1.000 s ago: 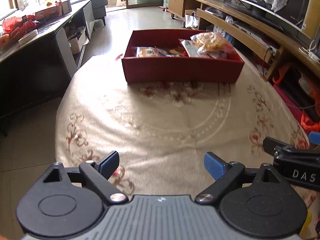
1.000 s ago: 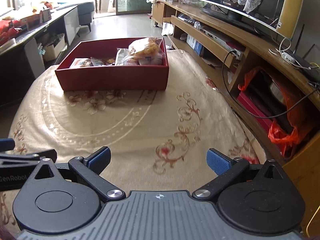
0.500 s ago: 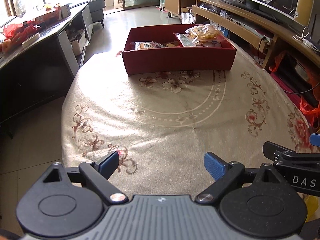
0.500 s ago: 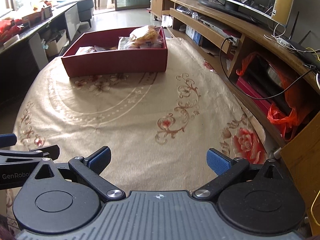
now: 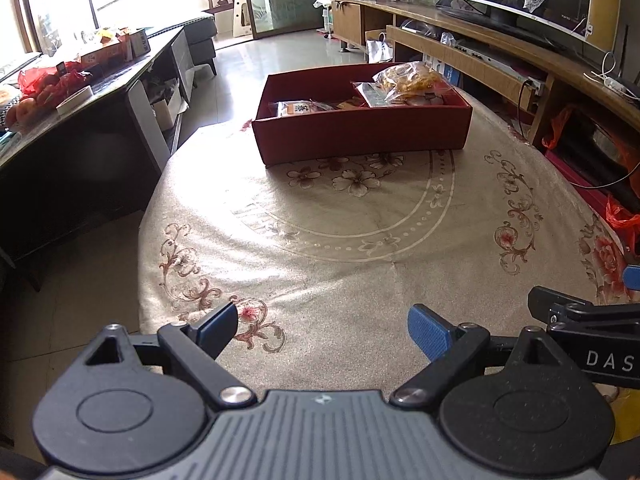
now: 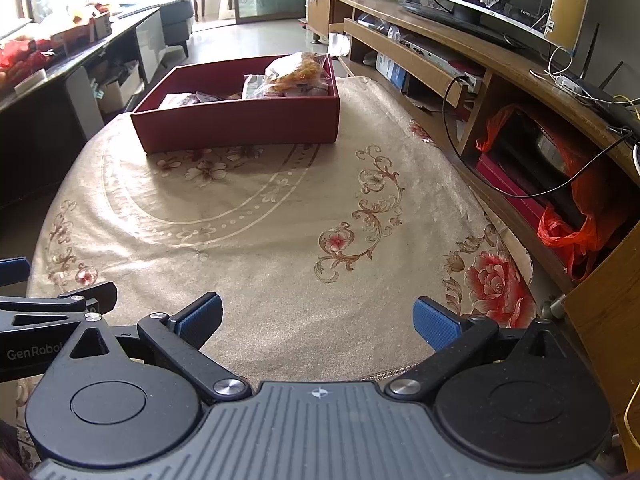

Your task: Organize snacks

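Living room, daylight from the far windows. Round table (image 5: 320, 264) under a beige floral cloth takes up most of both views; a low TV bench (image 6: 460, 60) with cables and orange bags runs along the right side, and a dark sideboard (image 5: 100, 108) with clutter stands to the left.

Key relation: the red box (image 5: 360, 132) sits at the far edge of the table, well apart from both sets of jaws, straight ahead and above them in the views. Its long axis runs left-right across the line of approach, long wall facing the grippers. In the left wrist view it sits slightly right of centre; in the right wrist view it's left of centre (image 6: 240, 124). So it lies roughly between the two, neither hand clearly nearer.

Snacks are all inside the box as far as I can see: a bulky clear bag of yellow snacks (image 5: 412, 78) at the right end, flat packets (image 5: 298, 108) at the left end. No loose snack shows on the cloth.

Left gripper (image 5: 324, 330): jaws wide open, nothing between them, over bare cloth near the table's near edge. Right gripper (image 6: 318, 320): same, spread wide and empty. The two sit side by side, each showing in the other's view.

Judgement: sorting looks done or nearly so; any further move means a long forward reach to the box.
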